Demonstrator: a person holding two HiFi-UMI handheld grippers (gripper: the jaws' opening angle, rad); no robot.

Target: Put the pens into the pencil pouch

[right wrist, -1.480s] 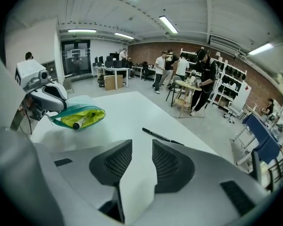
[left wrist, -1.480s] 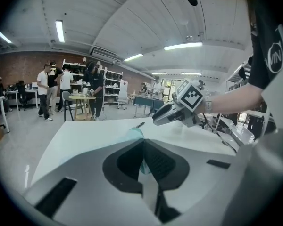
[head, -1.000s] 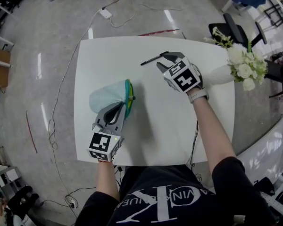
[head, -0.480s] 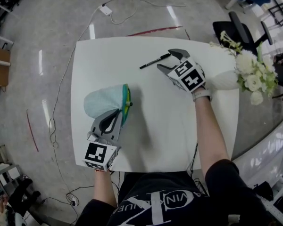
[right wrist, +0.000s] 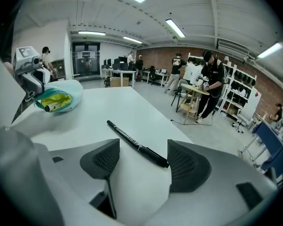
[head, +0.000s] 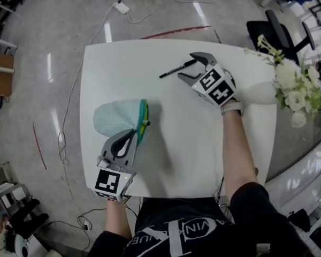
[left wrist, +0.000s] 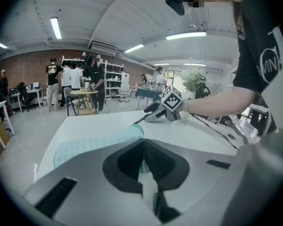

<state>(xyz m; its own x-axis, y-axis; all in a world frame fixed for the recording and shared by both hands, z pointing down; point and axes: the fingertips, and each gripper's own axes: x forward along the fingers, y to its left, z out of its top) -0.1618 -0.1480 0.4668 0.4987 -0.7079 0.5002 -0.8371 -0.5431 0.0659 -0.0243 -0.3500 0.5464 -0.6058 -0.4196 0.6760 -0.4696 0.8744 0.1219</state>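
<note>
Pen [head: 176,69]: slim black plastic stick, flat on smooth white table [head: 182,143], far side; thicker end between right gripper [head: 189,66] jaws, opening wide, pads clear of it.
Pouch [head: 116,116]: soft pale-teal fabric, rounded, green zip, yellow lining, left of centre; one marker [right wrist: 48,108] inside at mouth.
Left gripper [head: 132,136]: jaws together, pinching pouch rim.

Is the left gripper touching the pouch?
Touching. The left gripper view shows the left gripper shut on the pouch, teal fabric pinched between its jaws.
</note>
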